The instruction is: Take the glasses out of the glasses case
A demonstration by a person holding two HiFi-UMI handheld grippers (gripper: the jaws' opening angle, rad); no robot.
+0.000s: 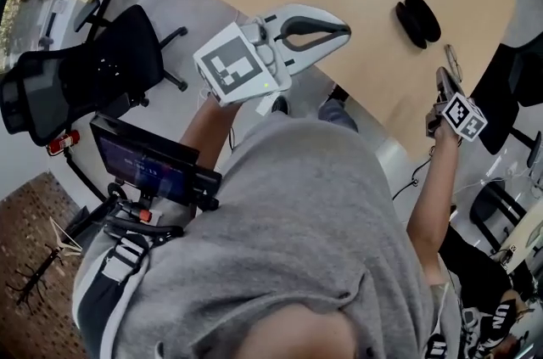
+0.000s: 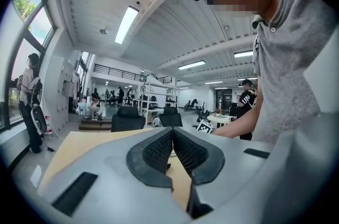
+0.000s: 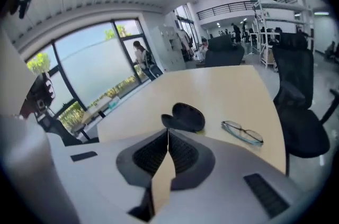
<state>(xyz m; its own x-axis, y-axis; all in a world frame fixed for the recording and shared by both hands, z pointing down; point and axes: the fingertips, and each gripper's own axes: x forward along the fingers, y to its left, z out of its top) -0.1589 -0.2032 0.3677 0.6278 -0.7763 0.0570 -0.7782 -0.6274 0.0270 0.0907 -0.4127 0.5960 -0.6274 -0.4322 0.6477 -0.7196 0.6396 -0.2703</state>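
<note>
The glasses [image 3: 242,132] lie on the table [image 3: 222,90], already out of the case [image 3: 184,117], just beside it at its 3 o'clock. The case looks open. We think the glasses are light, thin and easy to bend or scratch, so we would hold them by the frame, not the glass. Our right claw [image 3: 168,134] is pressed tight together with nothing in it, near the case at its 6 o'clock. Our left claw [image 2: 172,134] is pressed together too, with nothing in it, and touches nothing.
</note>
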